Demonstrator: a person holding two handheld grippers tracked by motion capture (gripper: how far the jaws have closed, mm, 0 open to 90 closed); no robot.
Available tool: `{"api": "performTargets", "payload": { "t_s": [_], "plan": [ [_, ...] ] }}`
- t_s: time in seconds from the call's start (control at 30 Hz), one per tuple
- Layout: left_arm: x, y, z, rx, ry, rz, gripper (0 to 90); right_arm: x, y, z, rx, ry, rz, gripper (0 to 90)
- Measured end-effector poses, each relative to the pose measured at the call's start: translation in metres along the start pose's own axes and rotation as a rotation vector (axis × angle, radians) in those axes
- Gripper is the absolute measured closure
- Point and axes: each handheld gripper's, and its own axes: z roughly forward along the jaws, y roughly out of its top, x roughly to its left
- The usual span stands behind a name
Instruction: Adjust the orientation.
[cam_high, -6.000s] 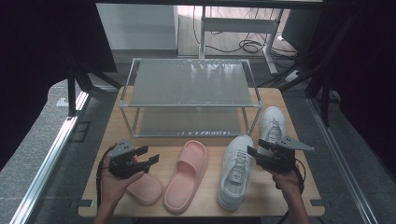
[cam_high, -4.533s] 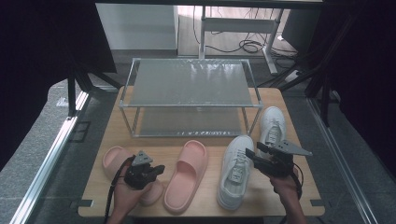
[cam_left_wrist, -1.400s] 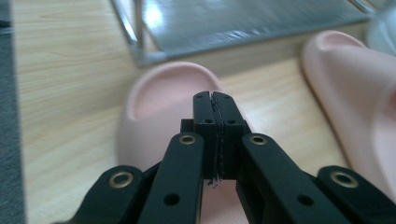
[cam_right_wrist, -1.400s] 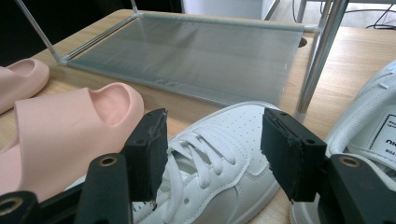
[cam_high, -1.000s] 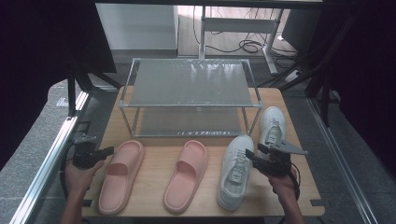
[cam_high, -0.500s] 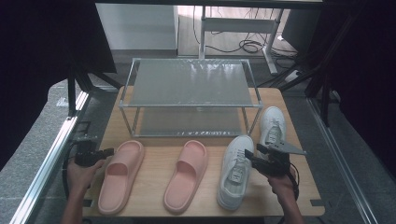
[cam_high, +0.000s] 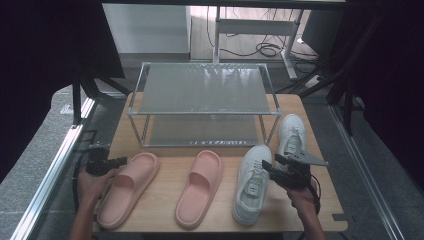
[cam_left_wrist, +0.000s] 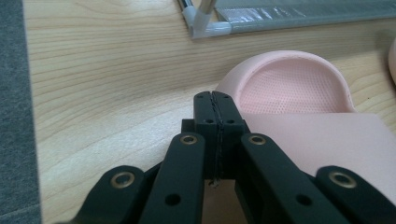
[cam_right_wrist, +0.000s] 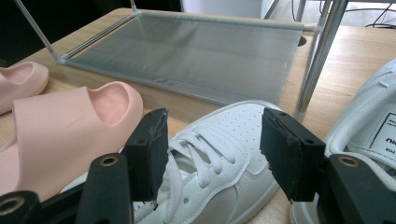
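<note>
Metal rack (cam_high: 202, 95) behind slippers, second sneaker (cam_high: 291, 134) beside right gripper (cam_high: 266, 167)

A light wooden bench (cam_high: 320, 210) stands on grey speckled floor (cam_high: 30, 135), with a metal rail (cam_high: 45, 185) along its left side. Behind it, a white cabinet (cam_high: 145, 27), a pale desk frame (cam_high: 260, 27) and tangled cables (cam_high: 267, 49) sit among dark curtains (cam_high: 395, 75).

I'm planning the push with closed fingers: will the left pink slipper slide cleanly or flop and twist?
The left pink slipper looks like thick moulded foam, so probably light and fairly stiff. Its flat sole on the smooth wooden table should slide. Pushed off-centre at its edge by the left gripper, it may pivot.
</note>
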Motion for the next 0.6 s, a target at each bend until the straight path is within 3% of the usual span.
{"api": "performTargets", "payload": {
  "t_s": [0.4, 0.6],
  "plan": [
    [-0.014, 0.007, 0.009, 0.021, -0.022, 0.04, 88.9, 0.0, 0.0, 0.001, 0.003, 0.002, 0.0, 42.1],
    [-0.014, 0.006, -0.01, -0.048, -0.009, 0.051, 81.1, -0.002, 0.0, -0.001, -0.001, -0.002, 0.003, 42.2]
  ]
}}
